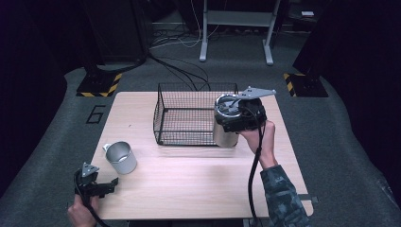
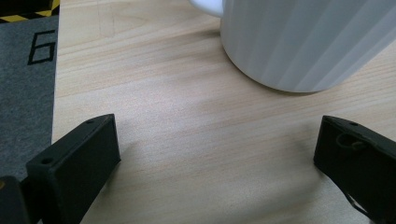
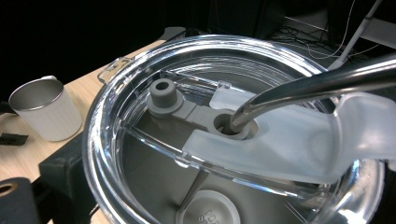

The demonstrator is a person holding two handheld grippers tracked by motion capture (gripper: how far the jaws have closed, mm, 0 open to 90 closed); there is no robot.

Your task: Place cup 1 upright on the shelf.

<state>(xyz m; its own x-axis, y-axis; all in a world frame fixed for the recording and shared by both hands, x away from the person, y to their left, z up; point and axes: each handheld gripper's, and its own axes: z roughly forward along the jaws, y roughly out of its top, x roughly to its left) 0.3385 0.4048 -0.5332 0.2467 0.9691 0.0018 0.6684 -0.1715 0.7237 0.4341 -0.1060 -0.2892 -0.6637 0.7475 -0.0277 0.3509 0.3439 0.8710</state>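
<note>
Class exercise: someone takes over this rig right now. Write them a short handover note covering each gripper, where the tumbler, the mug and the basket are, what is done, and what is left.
Right gripper: shut on the steel tumbler, held upright by its upper part at the wire basket's front right corner; clear lid and metal straw in place.
Left gripper: open, holding nothing, low over the table, jaws towards the white mug.
Done: tumbler gripped.
Left: tumbler is not in the basket yet, if that is its destination; mug untouched on the table's left.
</note>
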